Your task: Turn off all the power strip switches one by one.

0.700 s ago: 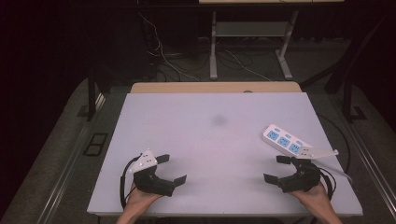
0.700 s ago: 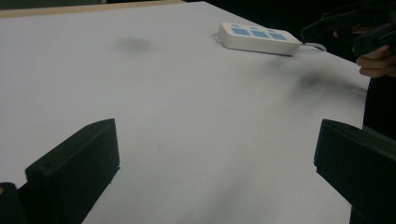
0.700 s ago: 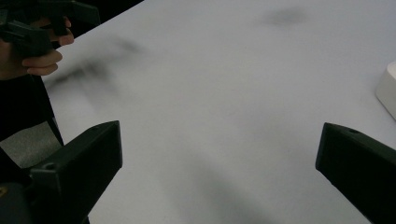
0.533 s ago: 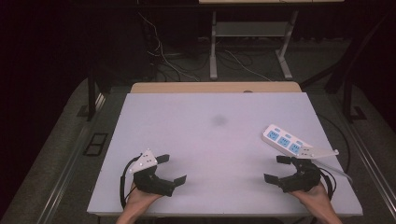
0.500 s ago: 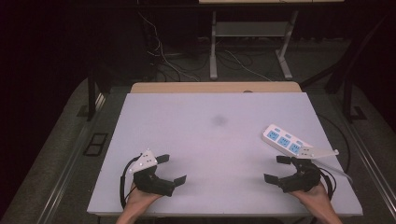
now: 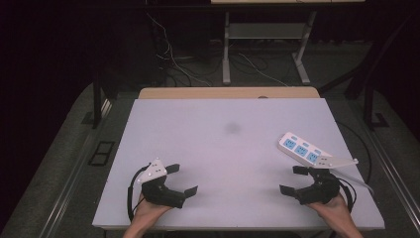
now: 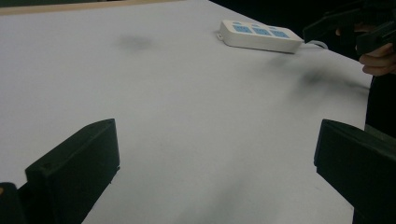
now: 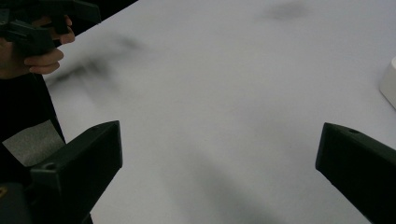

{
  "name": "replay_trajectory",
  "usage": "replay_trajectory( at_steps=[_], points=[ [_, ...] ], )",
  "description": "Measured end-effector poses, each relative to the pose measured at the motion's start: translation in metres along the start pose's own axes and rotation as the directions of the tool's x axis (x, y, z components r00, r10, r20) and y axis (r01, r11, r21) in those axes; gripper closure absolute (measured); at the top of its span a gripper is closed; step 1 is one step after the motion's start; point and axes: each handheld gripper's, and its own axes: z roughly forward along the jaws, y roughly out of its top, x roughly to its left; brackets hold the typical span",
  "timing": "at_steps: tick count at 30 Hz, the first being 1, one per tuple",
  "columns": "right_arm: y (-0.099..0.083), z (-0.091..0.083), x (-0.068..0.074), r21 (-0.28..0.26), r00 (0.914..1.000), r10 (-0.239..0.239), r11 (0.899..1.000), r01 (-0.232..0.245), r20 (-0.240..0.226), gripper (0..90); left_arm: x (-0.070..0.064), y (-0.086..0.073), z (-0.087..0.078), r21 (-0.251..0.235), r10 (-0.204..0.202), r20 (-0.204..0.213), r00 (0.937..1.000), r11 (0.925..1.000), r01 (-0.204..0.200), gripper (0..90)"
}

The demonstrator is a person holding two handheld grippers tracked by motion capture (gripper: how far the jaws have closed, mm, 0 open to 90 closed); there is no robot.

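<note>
The white power strip (image 6: 303, 149) lies flat near the right edge of the white table (image 6: 218, 148), slanted, its 3 blue socket faces up, and nothing grips it. The right gripper (image 6: 293, 179) sits just beside it on the person's side, jaws spread wide and empty, apart from the strip. The left gripper (image 6: 182, 179) rests well away at the near left, jaws likewise spread with nothing between them. Judging by this, the work on the strip has not begun: the reach and the grasp are all left to do.

The high view shows the strip's white cable running along the table's right edge. The left gripper view shows the strip (image 7: 260, 36) side-on, with its low rounded body, and the right gripper (image 7: 355, 25) beyond it. The right gripper view catches just a white corner of the strip (image 8: 390, 81) at its right edge, plus the left hand (image 8: 39, 51) far off.
</note>
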Motion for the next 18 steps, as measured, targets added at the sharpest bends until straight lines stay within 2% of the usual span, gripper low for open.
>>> replay_trajectory(
  at_steps=[13,18],
  points=[
    [0.0007,0.0016,0.0014,0.026,1.0,0.006,1.0,-0.006,-0.001,0.5,-0.0005,-0.0005,-0.0001,0.001,-0.005,0.001,1.0,1.0,0.005,0.0],
    [0.004,0.0041,0.0036,0.055,1.0,-0.004,0.998,0.004,-0.006,0.5,-0.0007,-0.0012,-0.0005,0.001,-0.011,-0.001,0.9999,0.9999,0.011,0.0]
  ],
)
